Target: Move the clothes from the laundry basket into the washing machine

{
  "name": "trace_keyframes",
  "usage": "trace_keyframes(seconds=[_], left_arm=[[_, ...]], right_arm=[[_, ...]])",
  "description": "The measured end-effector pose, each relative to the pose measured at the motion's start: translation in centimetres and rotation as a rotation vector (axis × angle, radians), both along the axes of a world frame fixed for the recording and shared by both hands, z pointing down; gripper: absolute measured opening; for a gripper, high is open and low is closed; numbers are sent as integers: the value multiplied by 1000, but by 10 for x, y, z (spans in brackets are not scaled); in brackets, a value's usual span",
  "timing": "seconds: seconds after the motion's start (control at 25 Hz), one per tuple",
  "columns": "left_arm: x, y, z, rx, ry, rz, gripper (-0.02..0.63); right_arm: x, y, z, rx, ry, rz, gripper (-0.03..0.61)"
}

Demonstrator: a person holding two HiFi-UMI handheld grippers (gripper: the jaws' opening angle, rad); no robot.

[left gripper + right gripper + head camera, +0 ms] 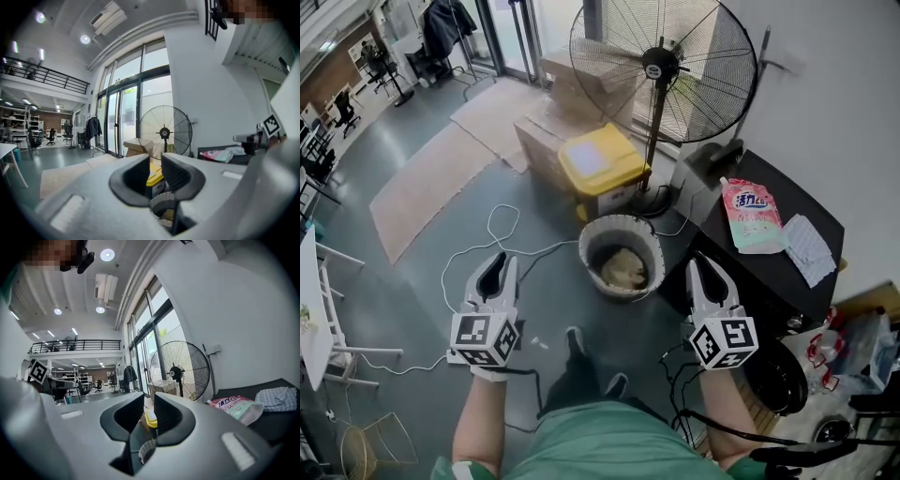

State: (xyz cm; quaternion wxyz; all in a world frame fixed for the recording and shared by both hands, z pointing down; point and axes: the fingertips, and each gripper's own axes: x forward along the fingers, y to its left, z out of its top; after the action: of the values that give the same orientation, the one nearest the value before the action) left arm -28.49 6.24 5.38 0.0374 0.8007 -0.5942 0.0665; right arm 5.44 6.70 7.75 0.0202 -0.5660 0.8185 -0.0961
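A round white woven laundry basket (621,234) stands on the grey floor ahead of me, with beige clothes (623,268) bunched in its bottom. The black washing machine (773,272) stands to its right, its round door (780,377) low beside my right arm. My left gripper (499,258) hovers left of the basket and my right gripper (703,261) just right of it, over the machine's edge. Both point forward, roughly level, jaws shut and empty. The left gripper view catches the basket rim (161,202) below the jaws, as does the right gripper view, lower down (147,452).
A yellow-lidded bin (600,167), cardboard boxes (572,84) and a big pedestal fan (661,70) stand behind the basket. A pink detergent pouch (752,216) and a folded cloth (809,248) lie on the machine's top. White cable (492,246) loops over the floor at left.
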Motion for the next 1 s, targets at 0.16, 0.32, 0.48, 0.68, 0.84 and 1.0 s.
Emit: trace_keyframes(seconds=[0.16, 0.32, 0.48, 0.68, 0.84, 1.0], left_arm=[[-7, -32, 3, 5, 23, 26, 72], [-18, -75, 10, 9, 47, 63, 71], [-31, -125, 20, 1, 68, 102, 72], [-48, -176, 24, 3, 96, 162, 72], [-56, -210, 34, -11, 102, 214, 74], [-60, -235, 52, -43, 99, 254, 80]], right_arm=[[-8, -20, -4, 4, 26, 24, 49], [-24, -48, -3, -9, 62, 48, 49], [-42, -86, 0, -31, 87, 79, 49], [-69, -133, 1, -51, 120, 98, 49], [-86, -166, 8, -73, 144, 112, 49], [-98, -193, 24, -105, 166, 121, 49]])
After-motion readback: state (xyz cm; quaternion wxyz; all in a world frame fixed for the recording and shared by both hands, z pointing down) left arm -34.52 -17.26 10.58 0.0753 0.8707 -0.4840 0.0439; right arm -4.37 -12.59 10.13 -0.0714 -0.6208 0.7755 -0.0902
